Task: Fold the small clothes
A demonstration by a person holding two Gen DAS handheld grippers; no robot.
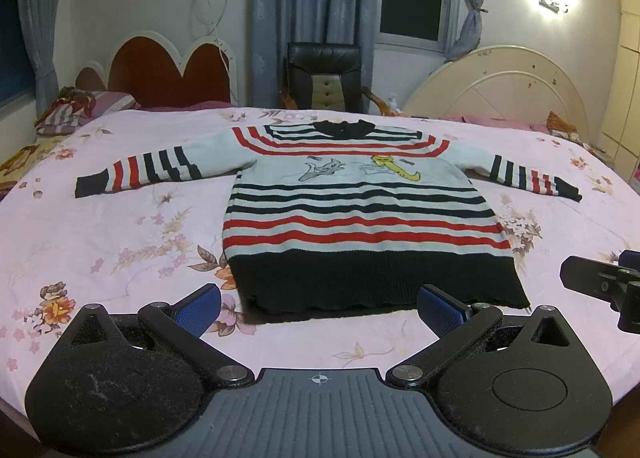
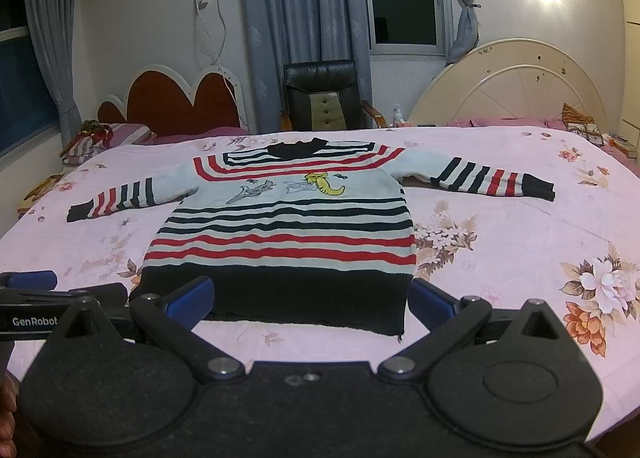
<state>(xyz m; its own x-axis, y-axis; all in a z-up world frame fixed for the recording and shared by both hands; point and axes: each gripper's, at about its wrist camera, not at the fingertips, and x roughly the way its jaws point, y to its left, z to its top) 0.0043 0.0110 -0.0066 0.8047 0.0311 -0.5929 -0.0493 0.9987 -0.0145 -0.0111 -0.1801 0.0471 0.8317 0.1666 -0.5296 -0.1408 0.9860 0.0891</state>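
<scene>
A small striped sweater in white, red and navy, with a cartoon print on the chest, lies flat on the pink flowered bedspread, both sleeves spread out sideways. Its dark hem faces me. My left gripper is open, hovering just short of the hem with nothing between its blue pads. In the right wrist view the same sweater lies ahead, and my right gripper is open just before the hem. The left gripper shows at that view's left edge; the right gripper shows at the left wrist view's right edge.
Behind the bed stand a black office chair, a red heart-shaped headboard and a cream round headboard. Striped pillows lie at the far left. Curtains and a dark window fill the back wall.
</scene>
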